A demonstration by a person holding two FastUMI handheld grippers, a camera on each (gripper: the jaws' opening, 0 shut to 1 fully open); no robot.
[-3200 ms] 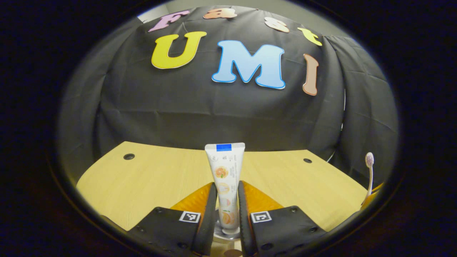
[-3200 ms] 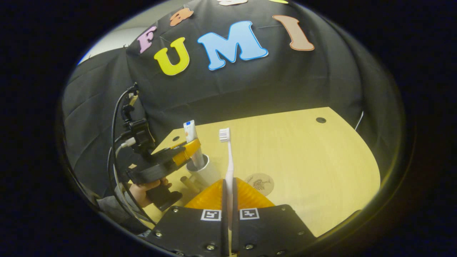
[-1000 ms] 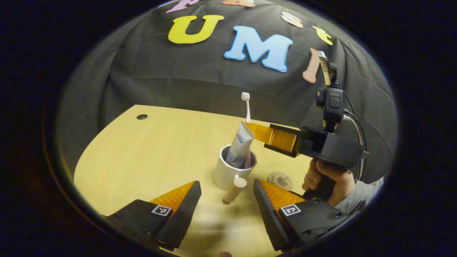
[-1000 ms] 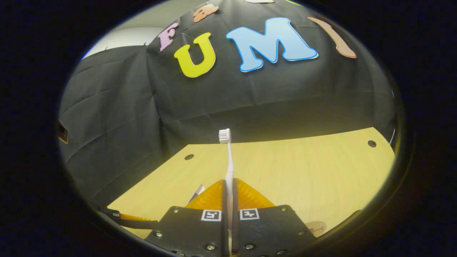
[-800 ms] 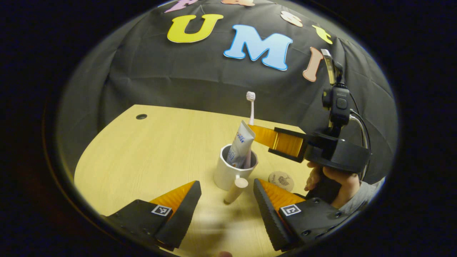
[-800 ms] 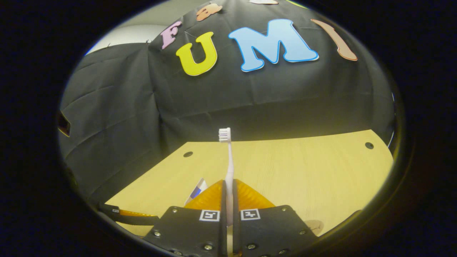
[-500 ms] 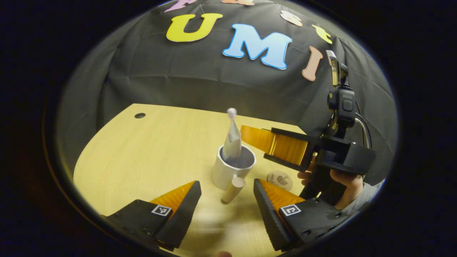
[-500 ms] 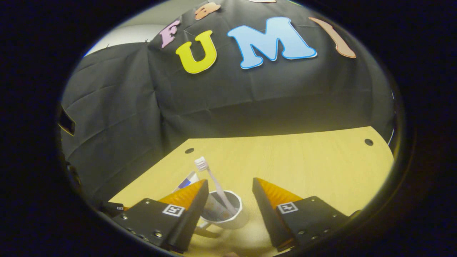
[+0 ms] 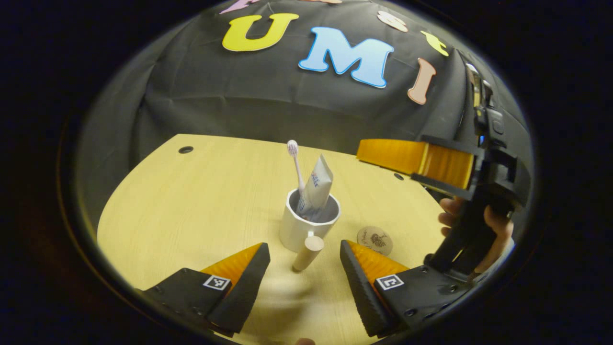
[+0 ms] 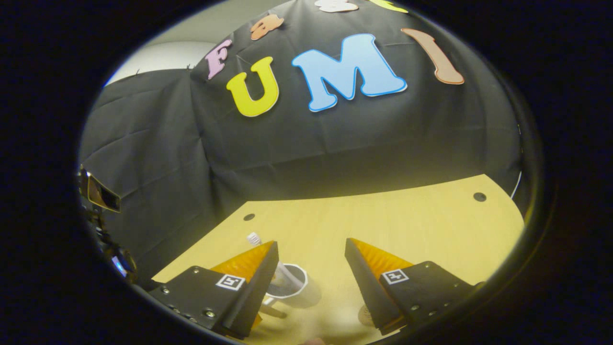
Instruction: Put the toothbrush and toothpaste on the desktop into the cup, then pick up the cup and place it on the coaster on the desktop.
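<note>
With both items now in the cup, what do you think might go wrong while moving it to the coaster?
1. The toothbrush and toothpaste lean tall above the cup; a tilted lift may tip them out.
2. The handle is a short peg between the open left gripper fingers; a weak pinch might let the cup swing.
3. The coaster is small and close to the right gripper; an off-centre set-down or a bump seems possible.

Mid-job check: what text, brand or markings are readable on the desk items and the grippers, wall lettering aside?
Toothpaste in the cup: blue print on the tube, too blurred to read.
Coaster: a dark drawing with tiny script, too small to read.
Left gripper and right gripper: square black-and-white marker tags, patterns only, no words.
Nothing here can be quoted.
</note>
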